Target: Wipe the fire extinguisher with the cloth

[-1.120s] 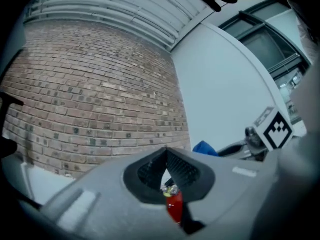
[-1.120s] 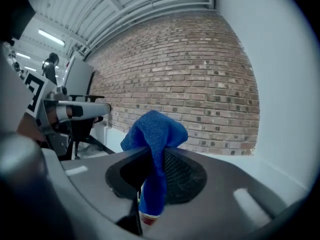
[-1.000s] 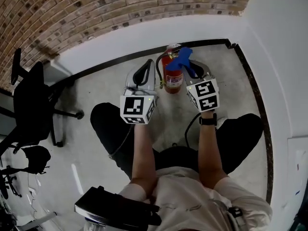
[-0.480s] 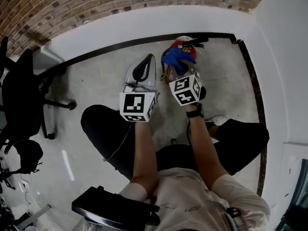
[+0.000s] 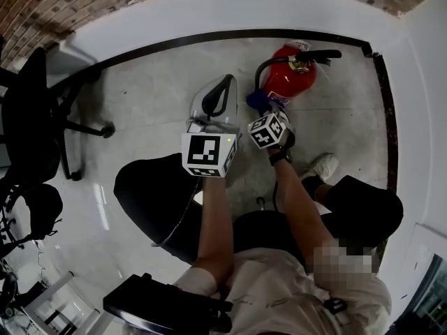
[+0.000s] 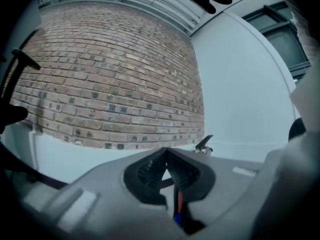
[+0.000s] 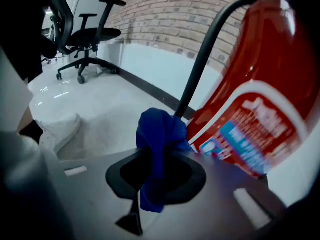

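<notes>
The red fire extinguisher point(image 5: 292, 75) leans toward the white wall, its black handle point(image 5: 318, 56) to the right and its black hose point(image 5: 260, 72) looping on the left. My right gripper point(image 5: 262, 107) is shut on the blue cloth point(image 5: 258, 102), which is pressed against the extinguisher's lower end by the hose. In the right gripper view the cloth point(image 7: 159, 140) bunches between the jaws, touching the red body point(image 7: 260, 89) and the hose point(image 7: 204, 54). My left gripper point(image 5: 224, 84) hangs to the left, shut and empty, apart from the extinguisher; its tips point(image 6: 166, 153) point at the brick wall.
A white wall with a black skirting line point(image 5: 174, 44) runs behind the extinguisher, with a corner at the right. A black office chair point(image 5: 42, 110) stands at the left. The person's legs and a white shoe point(image 5: 323, 166) lie below the grippers on the grey floor.
The extinguisher stood upright with the cloth on its top; now it leans away, showing its side. My right gripper has slid the cloth down to its lower end. My left gripper barely moved.
</notes>
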`<state>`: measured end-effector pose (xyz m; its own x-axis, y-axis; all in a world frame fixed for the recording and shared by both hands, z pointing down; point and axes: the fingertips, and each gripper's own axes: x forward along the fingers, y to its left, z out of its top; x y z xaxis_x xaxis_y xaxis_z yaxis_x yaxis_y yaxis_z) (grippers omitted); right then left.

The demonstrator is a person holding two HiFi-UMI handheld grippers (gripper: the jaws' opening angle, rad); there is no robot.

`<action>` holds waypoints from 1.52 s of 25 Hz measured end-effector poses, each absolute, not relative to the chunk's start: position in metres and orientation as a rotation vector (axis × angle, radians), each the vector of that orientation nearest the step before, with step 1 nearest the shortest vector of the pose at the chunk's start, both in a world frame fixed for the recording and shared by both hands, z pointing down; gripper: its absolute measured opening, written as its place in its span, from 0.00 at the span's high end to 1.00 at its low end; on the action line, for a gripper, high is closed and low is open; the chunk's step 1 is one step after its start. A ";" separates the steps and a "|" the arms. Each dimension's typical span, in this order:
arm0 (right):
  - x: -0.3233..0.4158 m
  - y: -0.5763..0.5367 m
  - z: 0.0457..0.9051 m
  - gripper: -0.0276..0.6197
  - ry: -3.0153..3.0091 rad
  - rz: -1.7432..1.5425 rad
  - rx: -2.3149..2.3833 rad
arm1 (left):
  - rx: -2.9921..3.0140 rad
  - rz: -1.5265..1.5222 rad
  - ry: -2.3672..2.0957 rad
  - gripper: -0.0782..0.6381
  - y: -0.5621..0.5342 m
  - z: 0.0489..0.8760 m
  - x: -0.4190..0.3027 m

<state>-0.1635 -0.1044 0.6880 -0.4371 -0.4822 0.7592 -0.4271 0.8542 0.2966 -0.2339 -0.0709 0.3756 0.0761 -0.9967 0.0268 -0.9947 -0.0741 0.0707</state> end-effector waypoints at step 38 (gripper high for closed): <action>-0.114 -0.110 0.477 0.86 -2.377 -0.282 0.959 | 2.286 -0.122 -2.043 0.89 -0.090 0.348 -0.216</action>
<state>-0.1145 -0.1099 0.4773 -0.5903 -0.6912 0.4169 -0.5743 0.7226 0.3848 -0.2159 -0.0896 0.3477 0.1112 -0.9937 -0.0102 -0.9879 -0.1116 0.1075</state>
